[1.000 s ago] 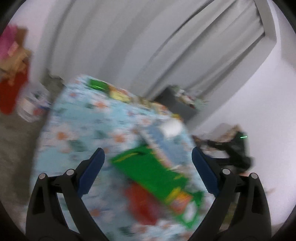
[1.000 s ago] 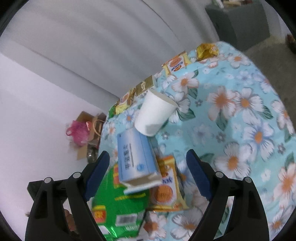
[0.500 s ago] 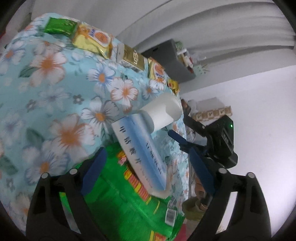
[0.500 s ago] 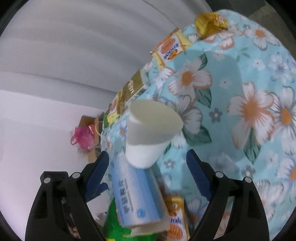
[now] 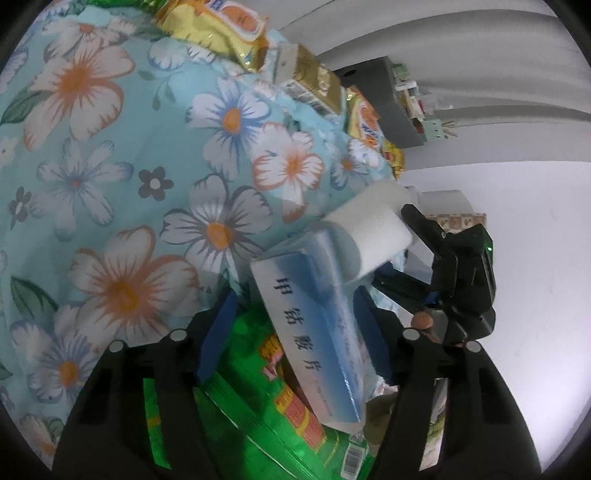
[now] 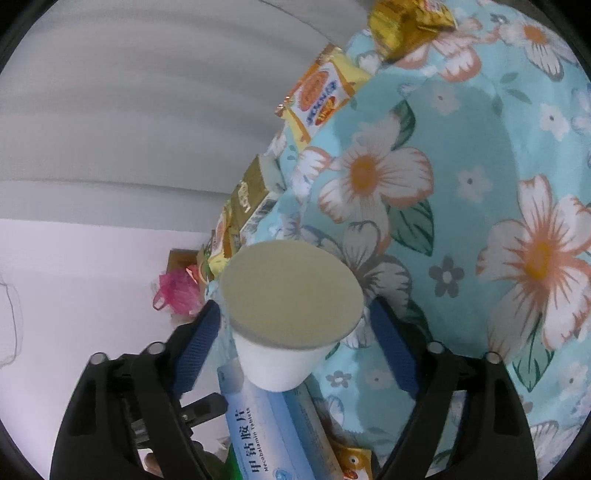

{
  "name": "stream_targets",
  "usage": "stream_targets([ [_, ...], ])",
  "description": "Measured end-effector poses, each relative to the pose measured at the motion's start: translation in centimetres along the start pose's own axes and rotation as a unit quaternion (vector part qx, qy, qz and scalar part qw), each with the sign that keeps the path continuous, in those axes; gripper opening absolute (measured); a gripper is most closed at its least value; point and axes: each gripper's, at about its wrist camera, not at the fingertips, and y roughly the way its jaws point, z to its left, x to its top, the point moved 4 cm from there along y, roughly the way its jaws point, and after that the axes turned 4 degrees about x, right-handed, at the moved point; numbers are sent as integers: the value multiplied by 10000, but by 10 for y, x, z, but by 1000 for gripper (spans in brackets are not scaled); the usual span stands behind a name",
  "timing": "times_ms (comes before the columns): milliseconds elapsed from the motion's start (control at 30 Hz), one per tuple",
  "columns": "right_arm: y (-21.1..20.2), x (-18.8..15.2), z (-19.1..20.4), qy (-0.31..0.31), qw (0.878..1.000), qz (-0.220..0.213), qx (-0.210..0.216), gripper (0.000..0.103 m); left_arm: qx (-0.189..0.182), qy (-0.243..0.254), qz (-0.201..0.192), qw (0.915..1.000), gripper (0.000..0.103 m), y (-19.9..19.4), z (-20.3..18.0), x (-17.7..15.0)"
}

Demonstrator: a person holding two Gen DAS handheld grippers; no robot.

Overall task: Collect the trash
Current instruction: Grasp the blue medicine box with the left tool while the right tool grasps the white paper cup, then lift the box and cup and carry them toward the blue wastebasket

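A blue-and-white medicine box [image 5: 314,332] lies tilted on a green snack bag [image 5: 236,424]. My left gripper [image 5: 295,295] straddles the box; its jaws are closing, and a gap still shows beside the left pad [image 5: 218,332]. A white paper cup [image 6: 291,306] stands against the far end of the medicine box [image 6: 273,435]. My right gripper [image 6: 294,306] has the cup between its blue pads, jaws closing, with no firm press visible. In the left wrist view the cup [image 5: 369,236] appears with the right gripper's black body just behind it.
On the floral tablecloth [image 6: 480,184], along its far edge, lie yellow biscuit packets [image 6: 321,96], a gold carton [image 6: 251,192] and a gold wrapper [image 6: 402,22]. A pink bag [image 6: 177,295] sits on the floor. A grey cabinet [image 5: 388,99] stands by the curtain.
Both grippers came down and in toward the pile. The left jaws narrowed around the medicine box. The cup now sits between the right pads instead of ahead of them.
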Motion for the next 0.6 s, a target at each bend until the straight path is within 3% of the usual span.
stream_targets([
  [67, -1, 1, -4, 92, 9999, -11, 83, 70, 101, 3, -3, 9999, 55, 3, 2, 2],
  [300, -24, 4, -20, 302, 9982, -199, 487, 67, -113, 19, -166, 9998, 39, -1, 1, 2],
  [600, -78, -5, -9, 19, 9952, -523, 824, 66, -324, 231, -722, 9966, 33, -24, -13, -1],
])
